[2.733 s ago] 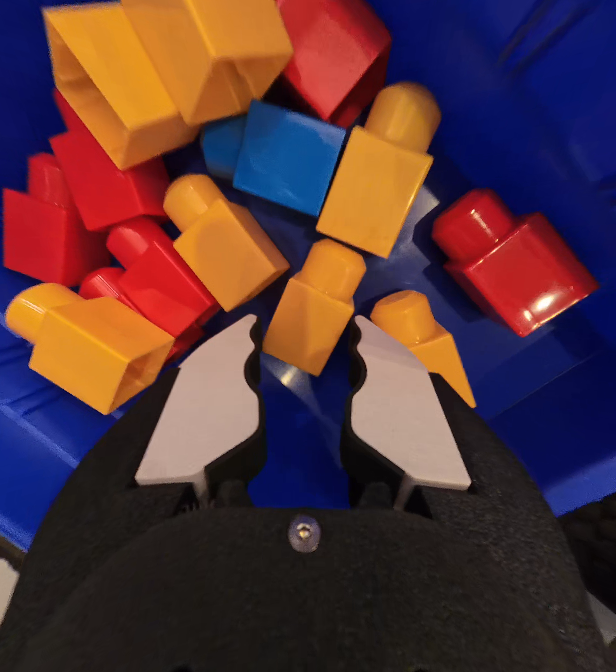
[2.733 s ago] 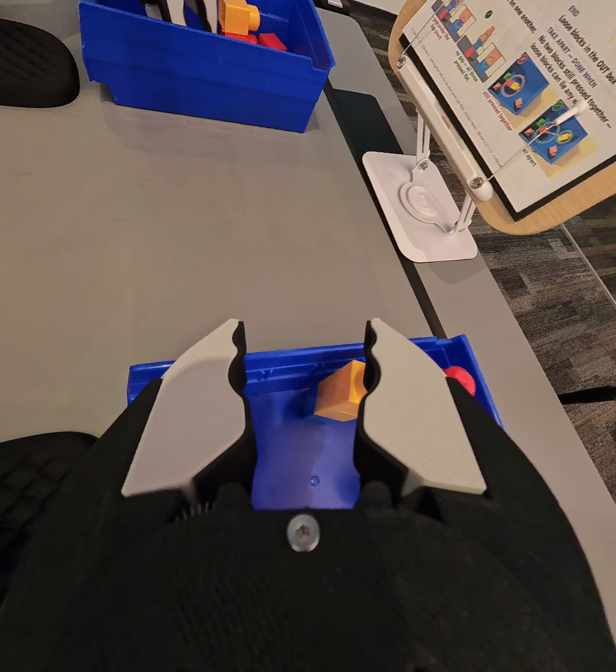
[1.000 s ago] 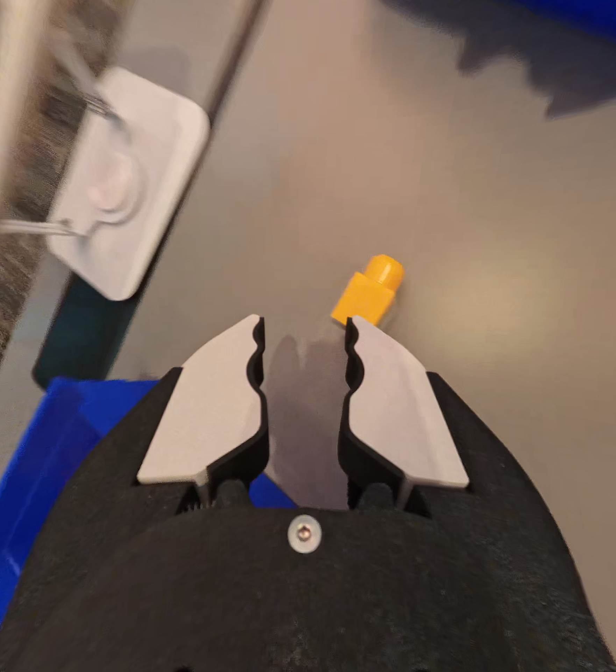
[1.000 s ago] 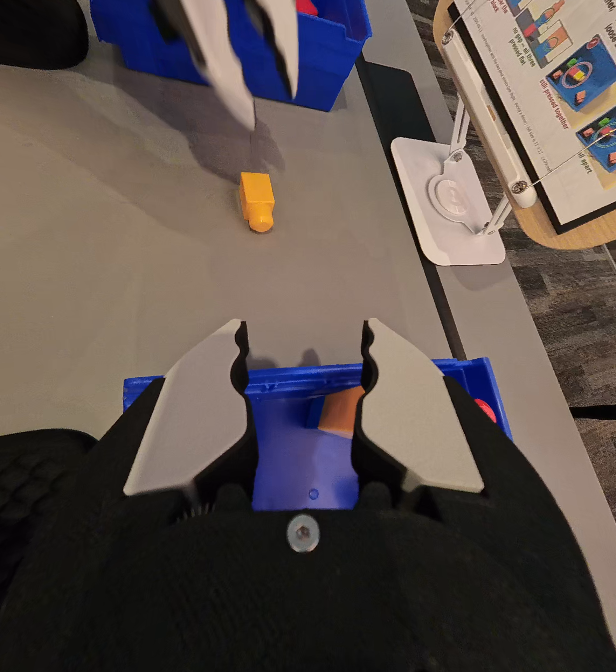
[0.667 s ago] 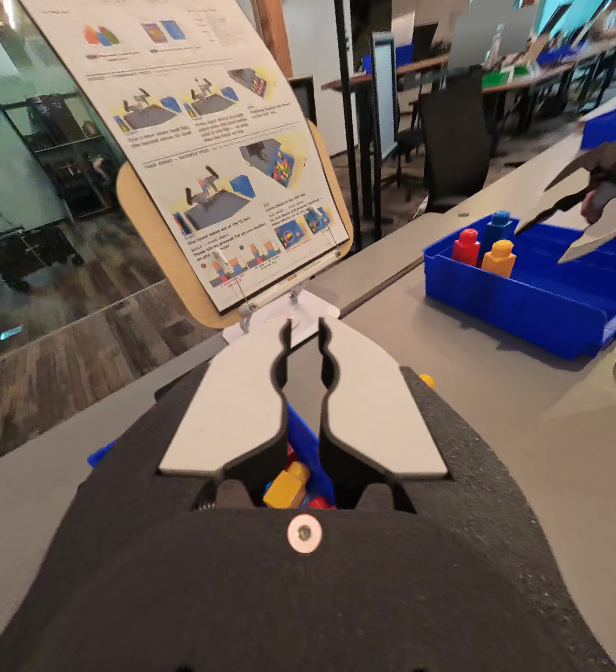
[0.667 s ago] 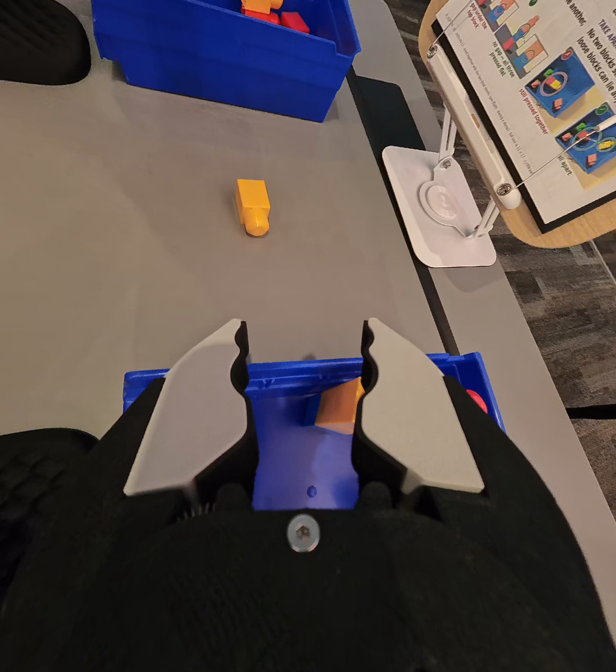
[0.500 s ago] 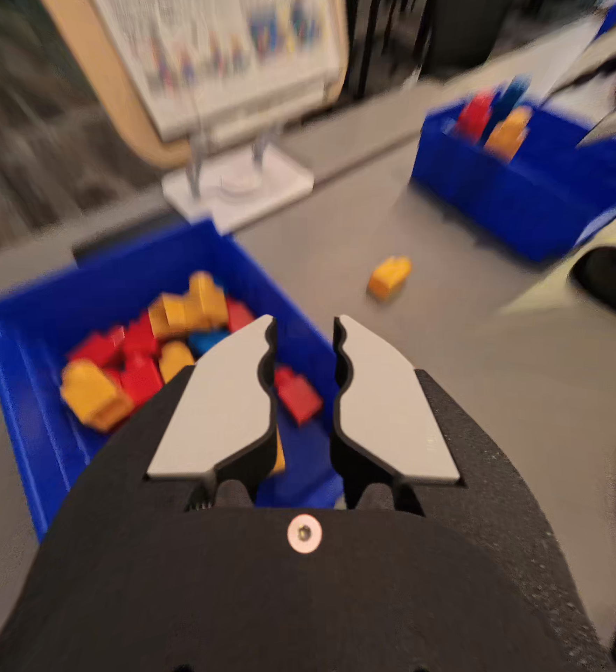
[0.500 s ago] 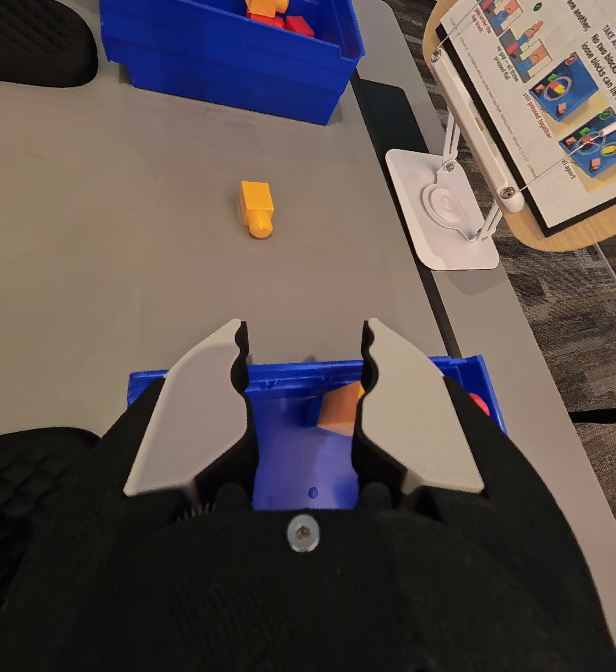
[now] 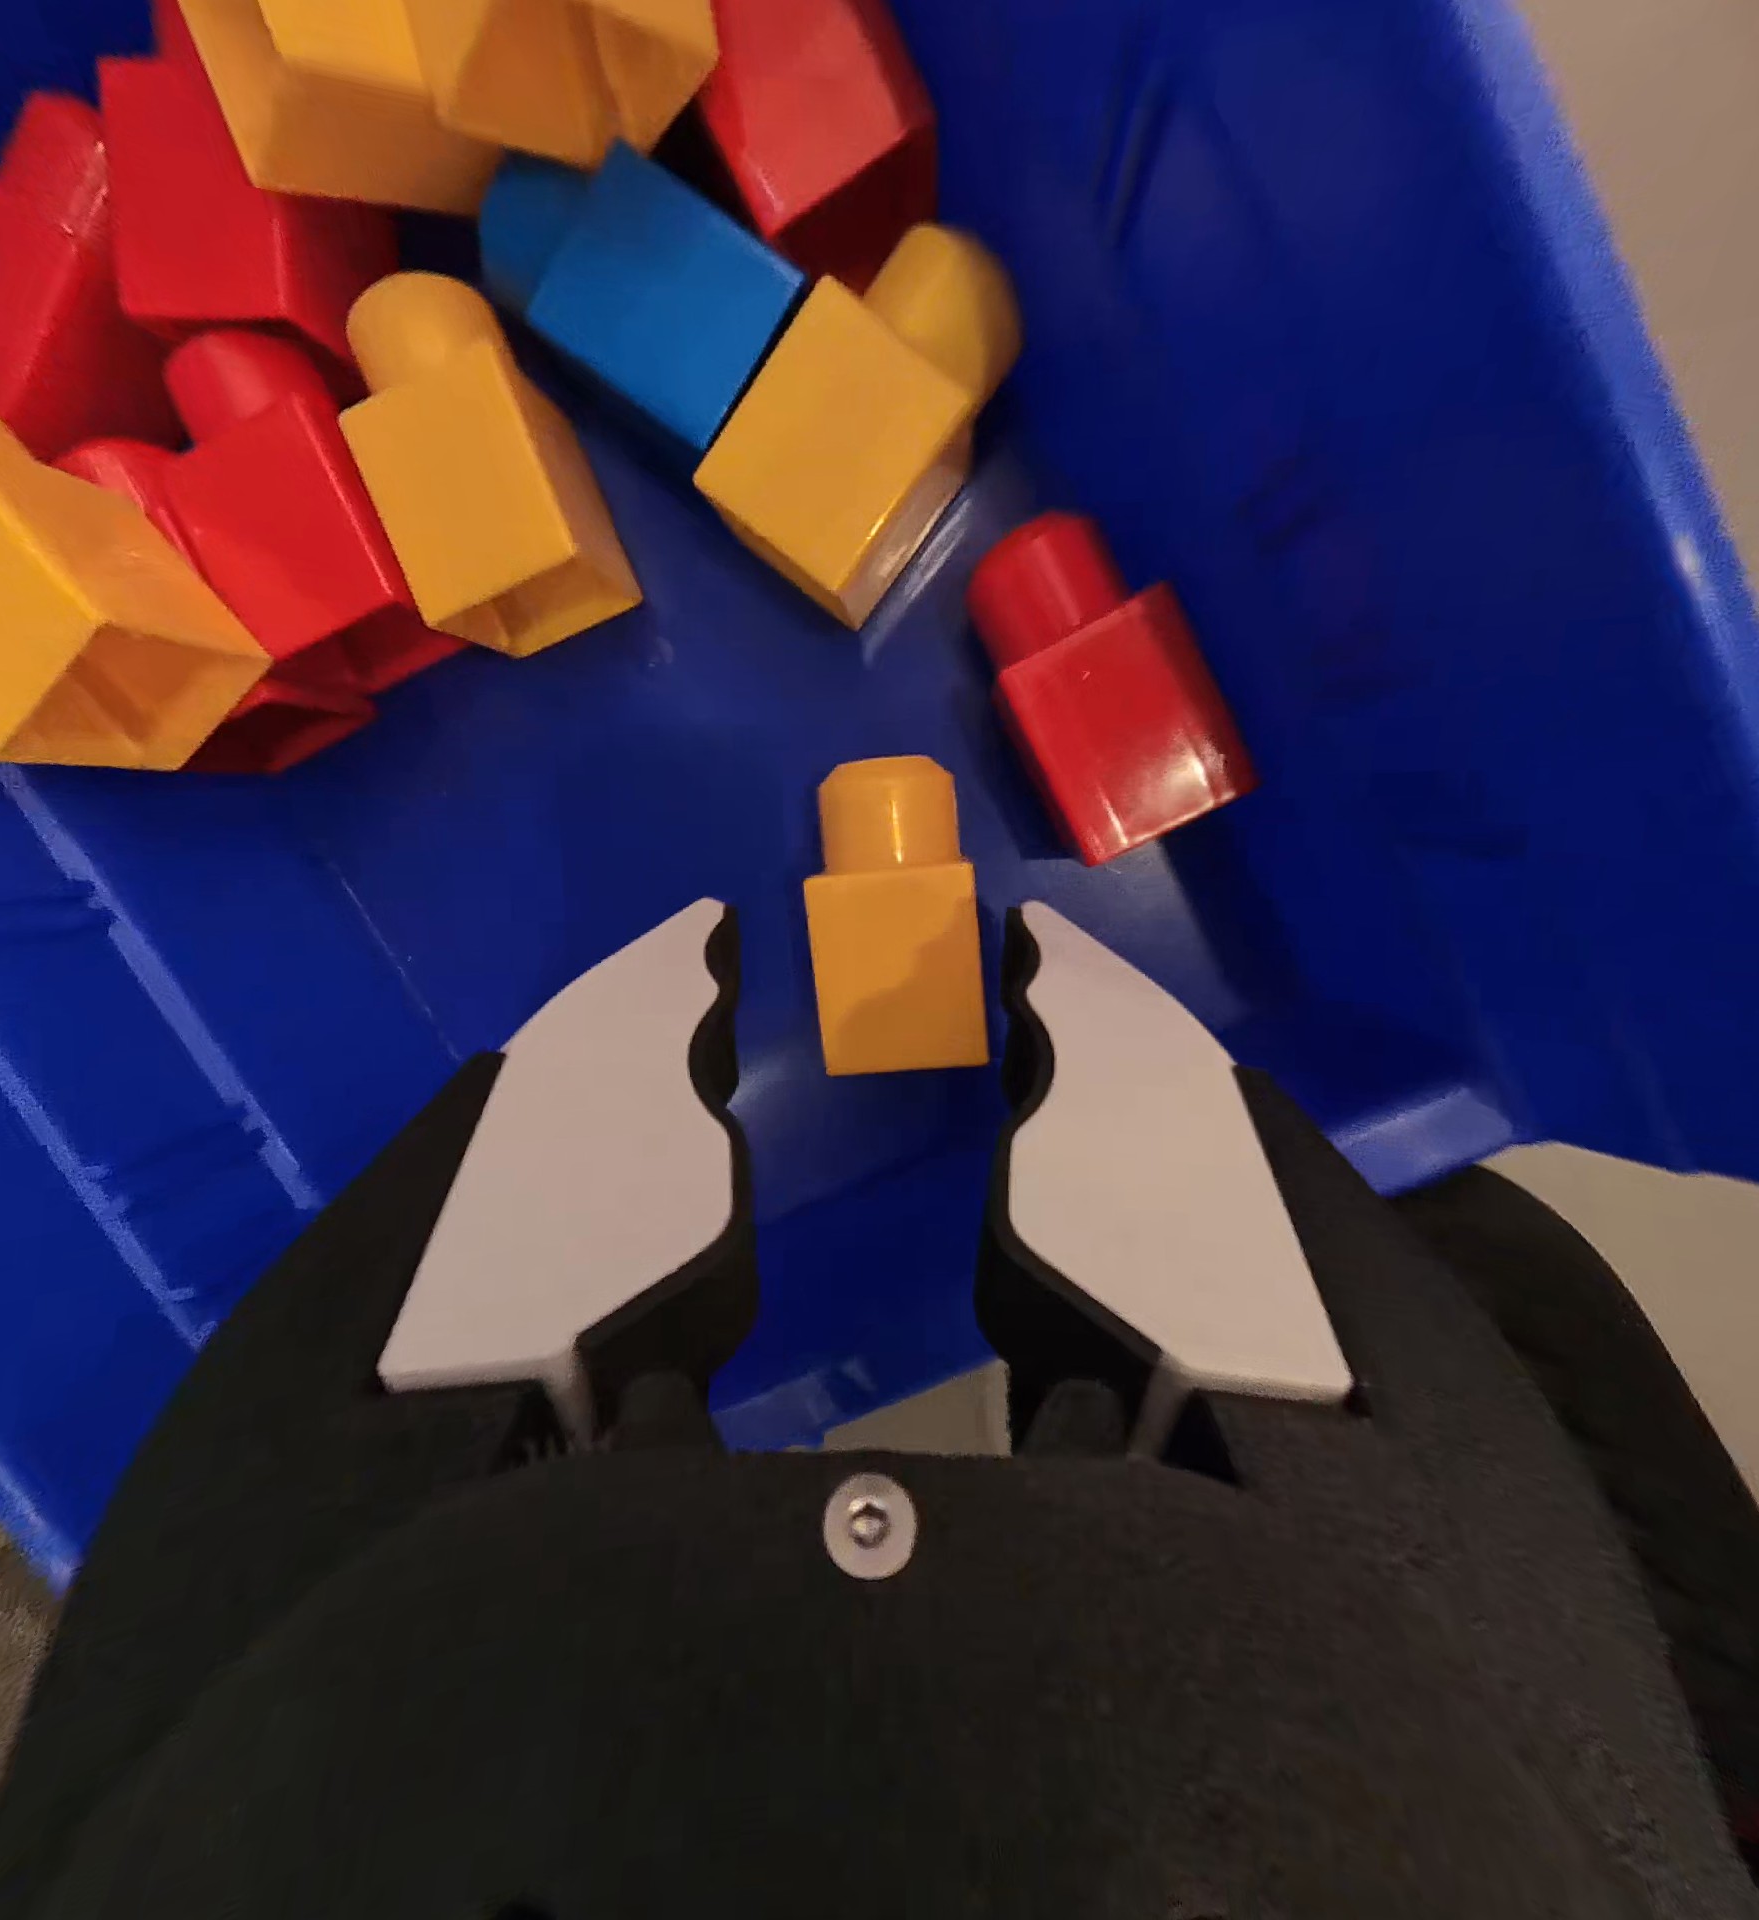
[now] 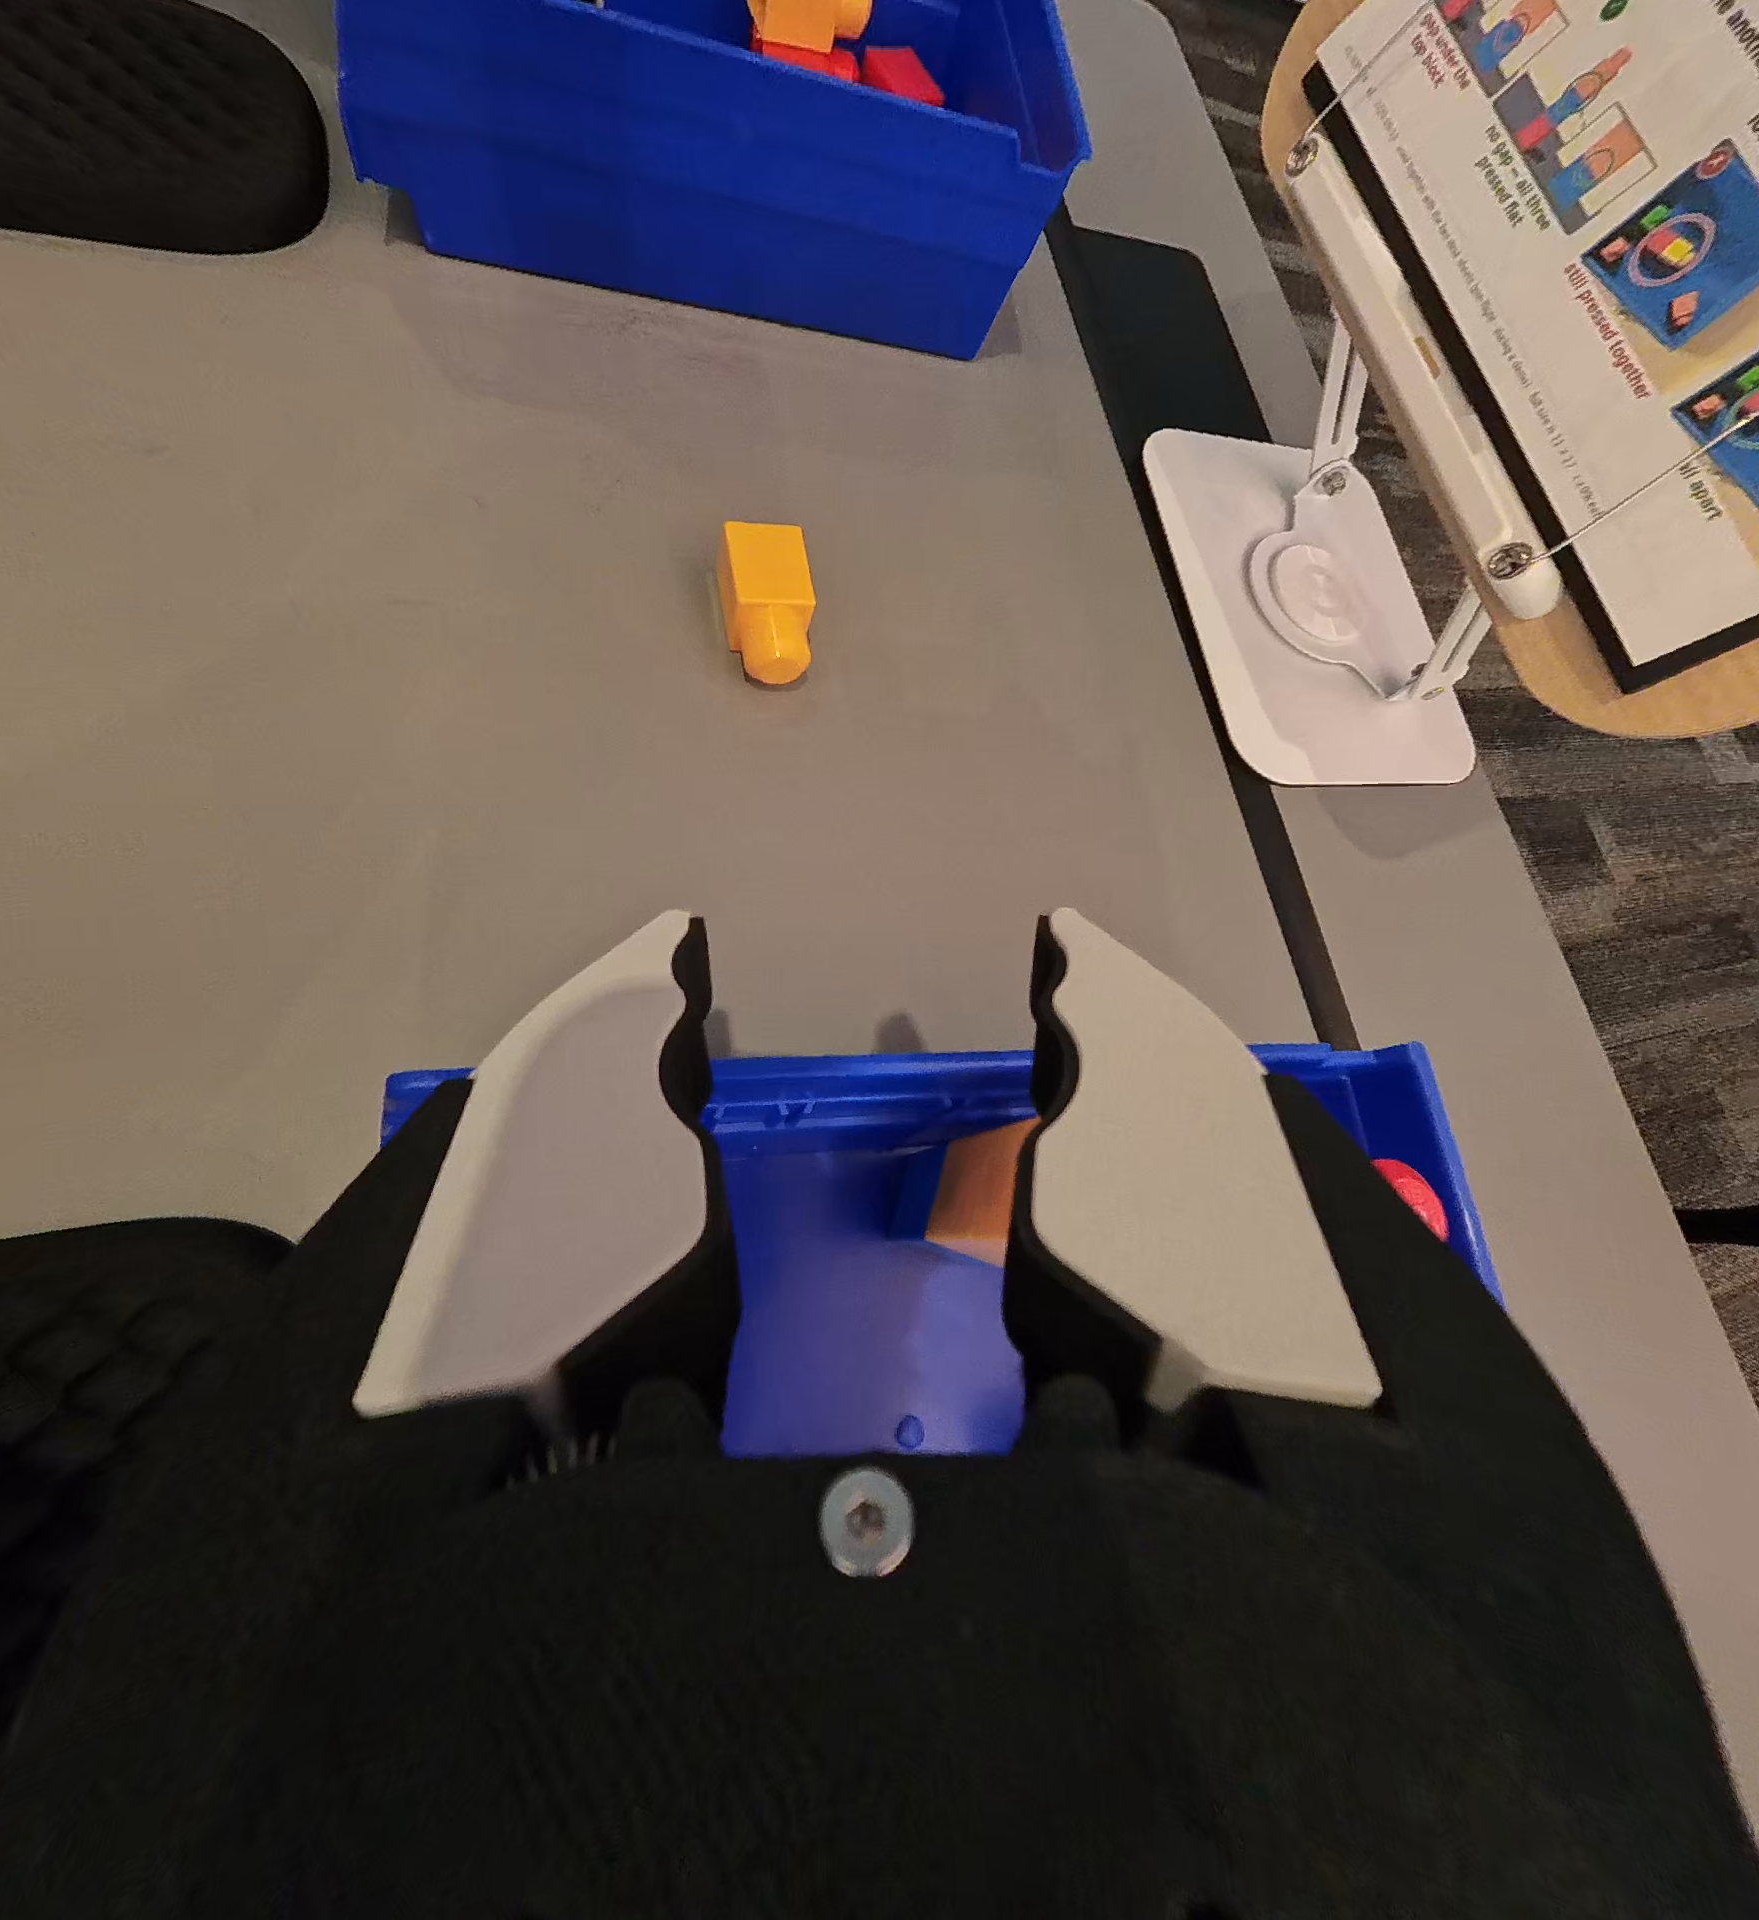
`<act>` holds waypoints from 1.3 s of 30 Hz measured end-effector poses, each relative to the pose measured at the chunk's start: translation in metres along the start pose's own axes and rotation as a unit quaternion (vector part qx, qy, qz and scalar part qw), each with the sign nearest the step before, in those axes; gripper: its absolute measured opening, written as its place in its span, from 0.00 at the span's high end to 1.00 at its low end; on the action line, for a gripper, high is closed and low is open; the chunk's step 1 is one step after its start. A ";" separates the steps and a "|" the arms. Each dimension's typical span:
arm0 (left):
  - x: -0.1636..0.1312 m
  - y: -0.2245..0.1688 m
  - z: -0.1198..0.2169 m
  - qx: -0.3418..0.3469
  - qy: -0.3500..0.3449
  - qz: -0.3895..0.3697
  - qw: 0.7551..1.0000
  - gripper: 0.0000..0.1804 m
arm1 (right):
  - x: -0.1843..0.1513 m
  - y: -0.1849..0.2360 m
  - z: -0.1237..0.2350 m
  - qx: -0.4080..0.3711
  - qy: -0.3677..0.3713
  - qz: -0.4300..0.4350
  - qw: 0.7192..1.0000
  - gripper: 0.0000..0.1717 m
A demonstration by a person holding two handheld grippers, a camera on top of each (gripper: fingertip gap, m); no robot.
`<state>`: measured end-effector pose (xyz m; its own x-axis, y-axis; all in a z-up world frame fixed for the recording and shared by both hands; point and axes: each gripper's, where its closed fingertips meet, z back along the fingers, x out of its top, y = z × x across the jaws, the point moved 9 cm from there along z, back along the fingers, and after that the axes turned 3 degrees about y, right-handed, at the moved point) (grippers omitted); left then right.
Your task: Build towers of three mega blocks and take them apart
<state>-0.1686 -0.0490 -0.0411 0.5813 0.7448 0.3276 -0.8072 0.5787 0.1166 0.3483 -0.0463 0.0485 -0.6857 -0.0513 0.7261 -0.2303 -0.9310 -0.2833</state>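
Both pads flank, untouching, one yellow block.

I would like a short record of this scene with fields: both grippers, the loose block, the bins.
left gripper: open, around a yellow block in the blue bin, pads not touching it
right gripper: open, empty, over the near bin
loose block: yellow, on its side on the grey table
far bin: blue, holds red and yellow blocks

Red, yellow and blue blocks fill a blue bin; a yellow block lies on the grey table.
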 end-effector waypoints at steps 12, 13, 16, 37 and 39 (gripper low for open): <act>0.002 0.005 -0.004 -0.056 0.072 0.026 0.995 0.81 | -0.001 -0.001 0.001 0.003 -0.001 0.003 1.000 0.65; 0.004 0.008 0.004 -0.045 0.062 0.027 0.997 0.81 | -0.001 -0.002 0.002 0.002 -0.002 0.003 1.000 0.65; 0.019 0.017 0.049 -0.027 -0.047 0.044 0.998 0.81 | -0.001 -0.003 0.004 -0.004 -0.006 0.002 1.000 0.65; 0.119 -0.139 -0.034 0.041 -0.006 -0.100 0.994 0.81 | -0.006 -0.003 -0.002 0.011 0.001 -0.004 1.000 0.65; 0.118 -0.138 -0.038 0.045 0.005 -0.094 0.995 0.81 | -0.007 -0.004 -0.002 0.014 0.004 -0.005 1.000 0.65</act>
<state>0.0156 -0.0285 -0.0547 0.7239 0.6295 0.2823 -0.6893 0.6768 0.2584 0.3522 -0.0416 0.0431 -0.6893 -0.0384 0.7235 -0.2182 -0.9412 -0.2578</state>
